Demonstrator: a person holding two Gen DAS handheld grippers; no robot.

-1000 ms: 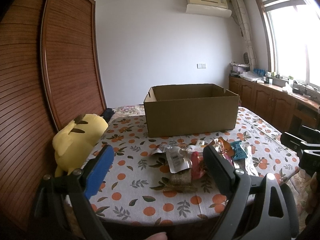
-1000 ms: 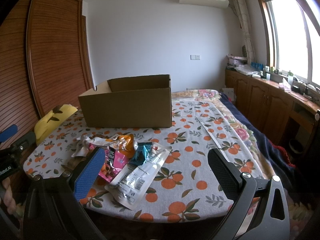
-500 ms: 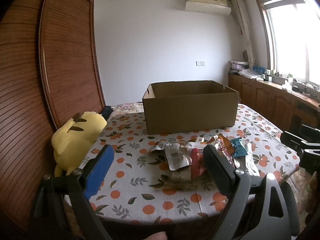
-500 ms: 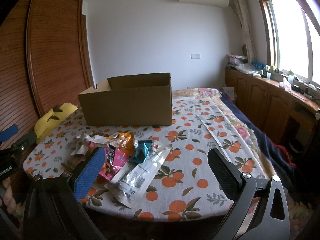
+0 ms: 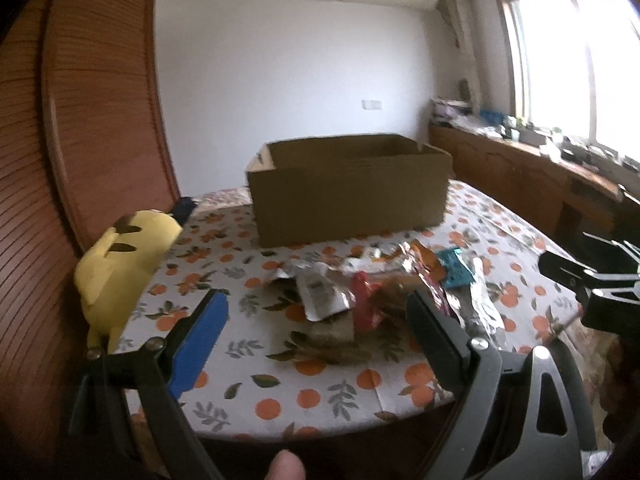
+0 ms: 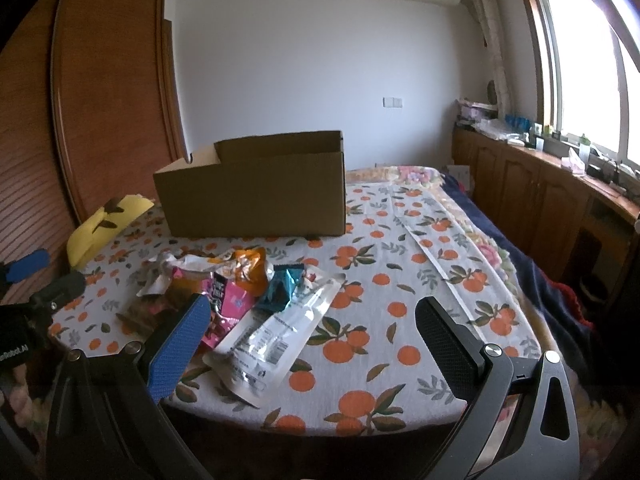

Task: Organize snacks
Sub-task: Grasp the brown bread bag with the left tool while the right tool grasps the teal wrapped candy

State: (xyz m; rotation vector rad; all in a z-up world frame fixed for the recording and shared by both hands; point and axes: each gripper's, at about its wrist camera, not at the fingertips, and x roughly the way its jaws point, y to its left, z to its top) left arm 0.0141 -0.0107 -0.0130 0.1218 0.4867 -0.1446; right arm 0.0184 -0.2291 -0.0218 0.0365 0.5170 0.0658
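Snacks (image 6: 240,292) heaped on table (image 6: 400,320), near front edge; open box (image 6: 256,196) behind heap, apart from it. Left gripper (image 5: 316,320) and right gripper (image 6: 312,328) both spread wide, empty, short of heap. Step: approach, nothing packed visibly. Next: descend onto clear pouch (image 6: 276,332), pinch, carry to box.

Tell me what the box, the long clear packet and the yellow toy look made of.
Box: brown cardboard, matte, with cut edges and a folded flap. Long clear packet: see-through glossy plastic film, likely, with glare and a printed label. Yellow toy: looks like soft plush fabric, rounded and matte, though blurred.
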